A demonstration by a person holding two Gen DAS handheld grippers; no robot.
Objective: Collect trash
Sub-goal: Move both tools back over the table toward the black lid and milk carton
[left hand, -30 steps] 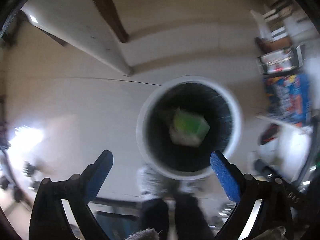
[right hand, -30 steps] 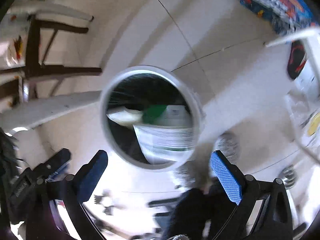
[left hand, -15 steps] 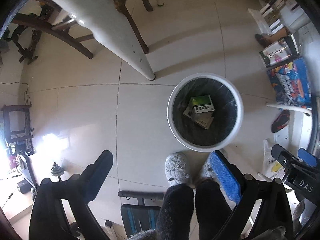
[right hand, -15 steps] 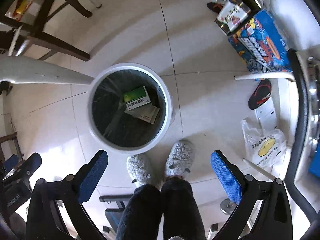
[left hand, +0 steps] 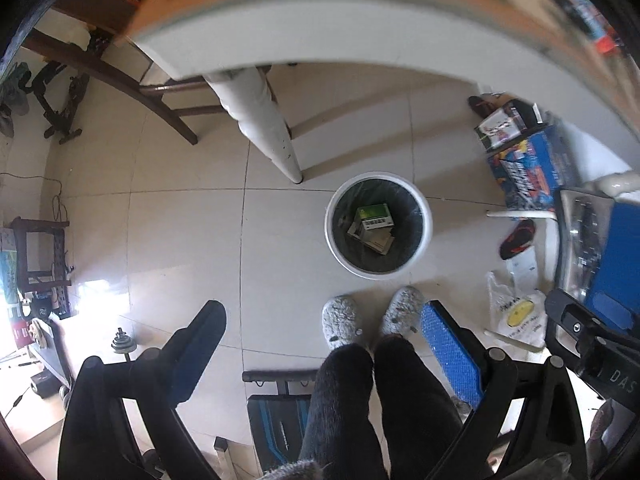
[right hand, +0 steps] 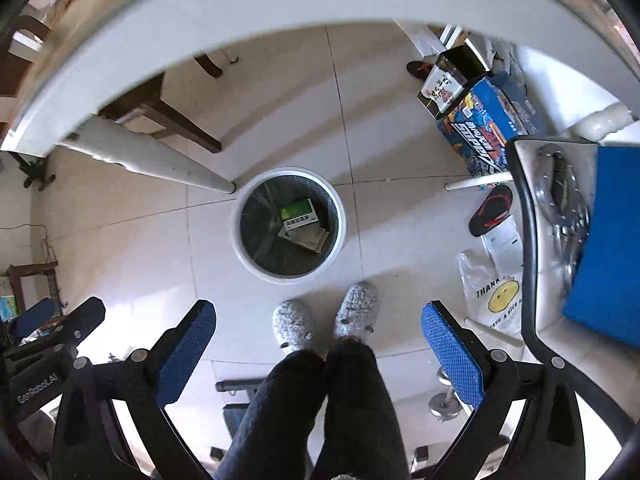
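A white round trash bin (left hand: 424,236) with a dark liner stands on the tiled floor; it also shows in the right wrist view (right hand: 240,248). Inside lie a green and white box (left hand: 375,215) and flat papers (left hand: 378,240), seen too in the right wrist view as the box (right hand: 298,212) and papers (right hand: 310,238). My left gripper (left hand: 320,344) is open and empty, high above the floor. My right gripper (right hand: 316,340) is open and empty, also high above the bin.
A white table edge (left hand: 360,40) arcs across the top, with its leg (left hand: 268,128) beside the bin. The person's grey slippers (right hand: 292,324) stand in front of the bin. Boxes (right hand: 480,128), a sandal (right hand: 490,210) and a plastic bag (right hand: 496,292) lie right.
Both grippers have risen far above the bin, which now looks small. The table edge has come into view at the top. The box and papers lie still in the bin.
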